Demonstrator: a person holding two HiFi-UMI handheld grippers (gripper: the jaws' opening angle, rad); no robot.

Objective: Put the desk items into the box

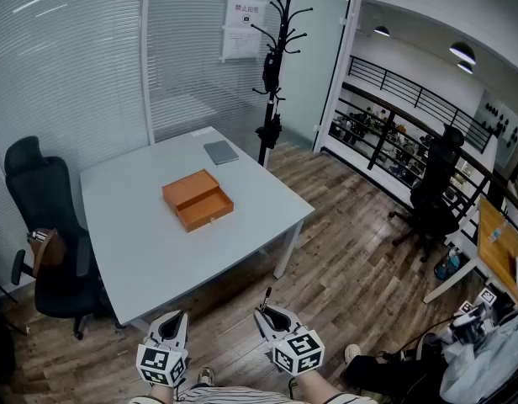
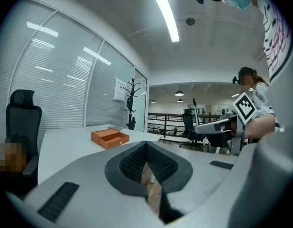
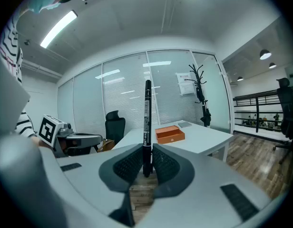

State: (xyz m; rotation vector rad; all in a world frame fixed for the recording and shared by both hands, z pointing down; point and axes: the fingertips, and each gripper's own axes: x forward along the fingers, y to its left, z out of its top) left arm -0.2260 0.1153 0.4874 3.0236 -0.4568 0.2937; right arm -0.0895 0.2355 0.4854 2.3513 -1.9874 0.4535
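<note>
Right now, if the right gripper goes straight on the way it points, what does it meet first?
The right gripper, shut on a black pen, would probably meet the white table top first, just left of the orange box; depth is unclear.

Print on wall notice (image 1: 243,29), pen (image 3: 147,122): unreadable.

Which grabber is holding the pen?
The right gripper: a black pen stands upright, pinched between its jaws. The left gripper has its jaws shut on nothing.
</note>
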